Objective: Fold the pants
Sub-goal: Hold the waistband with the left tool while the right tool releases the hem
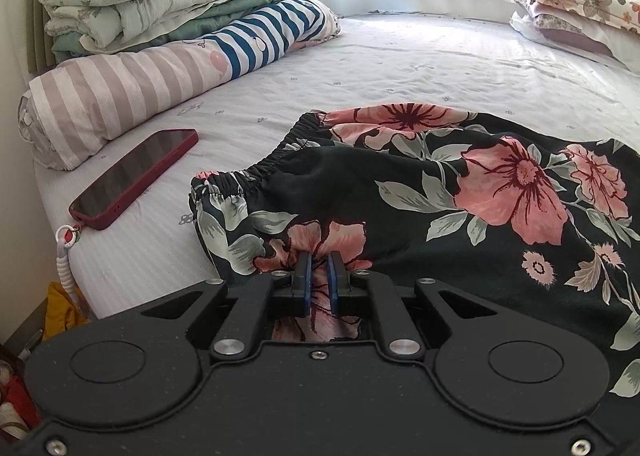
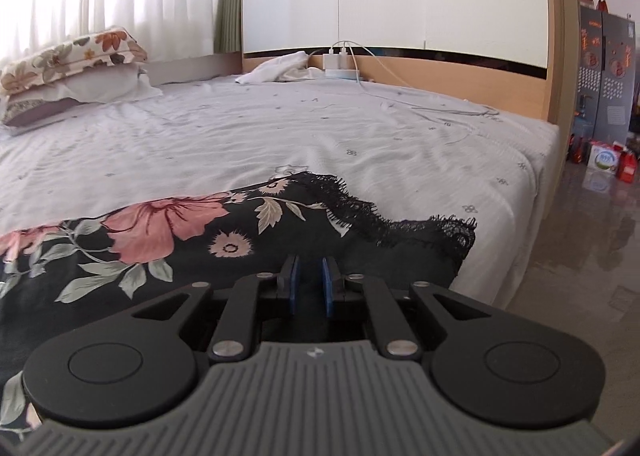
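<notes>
Black pants (image 1: 460, 191) with pink flowers lie spread across the bed, their gathered elastic waistband (image 1: 256, 171) pointing toward the phone. My left gripper (image 1: 320, 276) is shut on a pinch of the flowered cloth just below the waistband, and the fabric bunches up between its blue pads. In the right wrist view the same pants (image 2: 168, 240) end in a black lace hem (image 2: 400, 223) near the bed's right edge. My right gripper (image 2: 312, 280) sits low over the leg just behind that hem. Its pads stand a little apart, with flat dark cloth showing in the gap.
A red phone (image 1: 132, 179) with a strap lies left of the waistband. Folded quilts and a striped roll (image 1: 152, 35) are stacked at the back left. Pillows (image 2: 68, 71) lie by the curtains, and chargers and a white cloth (image 2: 304, 67) sit at the headboard. The bed edge and floor (image 2: 580, 256) are on the right.
</notes>
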